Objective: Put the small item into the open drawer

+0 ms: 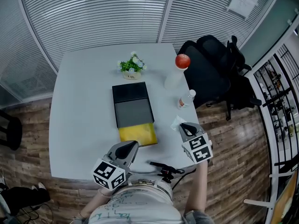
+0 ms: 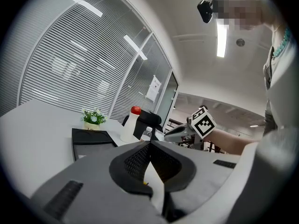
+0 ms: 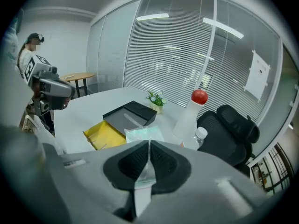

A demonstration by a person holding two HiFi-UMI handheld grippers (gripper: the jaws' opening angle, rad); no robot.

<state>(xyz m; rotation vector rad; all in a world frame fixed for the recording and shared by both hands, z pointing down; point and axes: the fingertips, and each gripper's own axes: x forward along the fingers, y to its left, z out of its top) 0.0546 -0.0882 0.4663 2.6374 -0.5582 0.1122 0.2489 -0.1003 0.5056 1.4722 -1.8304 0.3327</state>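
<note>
Now 1 clear packet (image 3: 142,134) pinched in rt claw (image 3: 149,146), lt claw (image 2: 150,146) clenched empty, 1 yellow drawer (image 1: 137,134) open.

Packet (image 3: 142,133) partly hidden between jaws of right gripper (image 3: 149,146); notice (image 1: 244,0) at one o'clock cut by top edge, print too small.

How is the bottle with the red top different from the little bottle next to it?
The white bottle is taller with a round red top; the little bottle is shorter with a white cap. The white bottle looks solid white; the little bottle is see-through. Both stand upright on the table.
</note>
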